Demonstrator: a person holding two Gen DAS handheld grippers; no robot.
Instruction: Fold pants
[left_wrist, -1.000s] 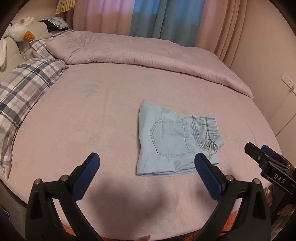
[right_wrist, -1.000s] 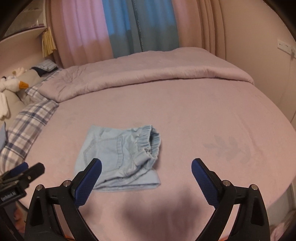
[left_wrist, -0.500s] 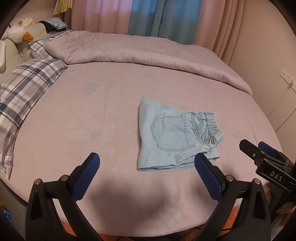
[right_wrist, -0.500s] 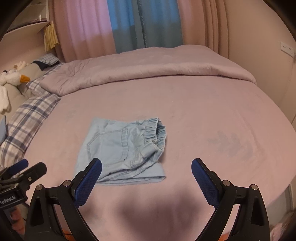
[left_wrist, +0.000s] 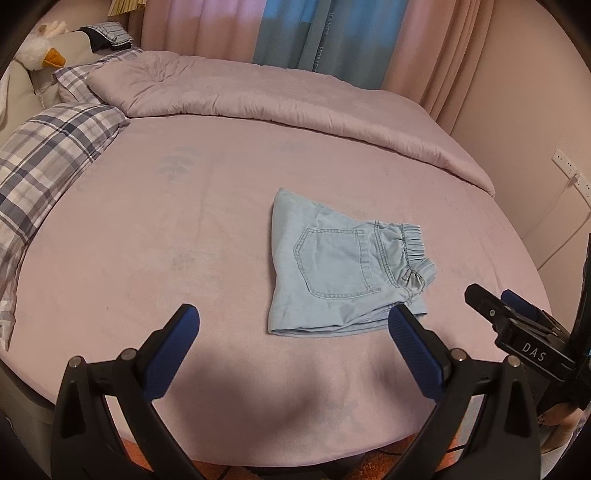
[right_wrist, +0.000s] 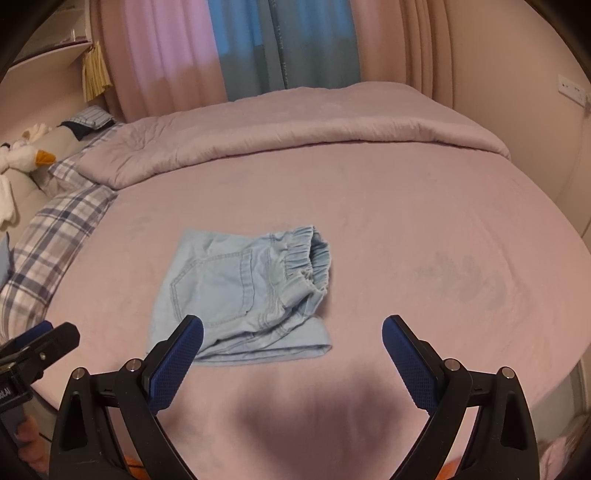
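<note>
Light blue denim pants (left_wrist: 332, 269) lie folded into a small stack on the pink bed (left_wrist: 184, 258), back pocket up and elastic waistband toward the right. In the right wrist view the same pants (right_wrist: 243, 291) sit just beyond the left finger. My left gripper (left_wrist: 293, 325) hangs open above the bed's near edge, nothing between its blue pads. My right gripper (right_wrist: 291, 334) is open too and holds nothing; it also shows at the right edge of the left wrist view, right gripper (left_wrist: 517, 321).
A folded pink duvet (left_wrist: 277, 99) runs across the far side of the bed. Plaid pillows (left_wrist: 48, 162) and a plush goose (left_wrist: 40, 59) lie at the left. Curtains (left_wrist: 295, 33) hang behind, a wall with sockets (left_wrist: 569, 170) stands right.
Both grippers have drawn back and risen slightly from the bed, so the folded pants sit a little farther away. The pants have not moved and both grippers stay open.
</note>
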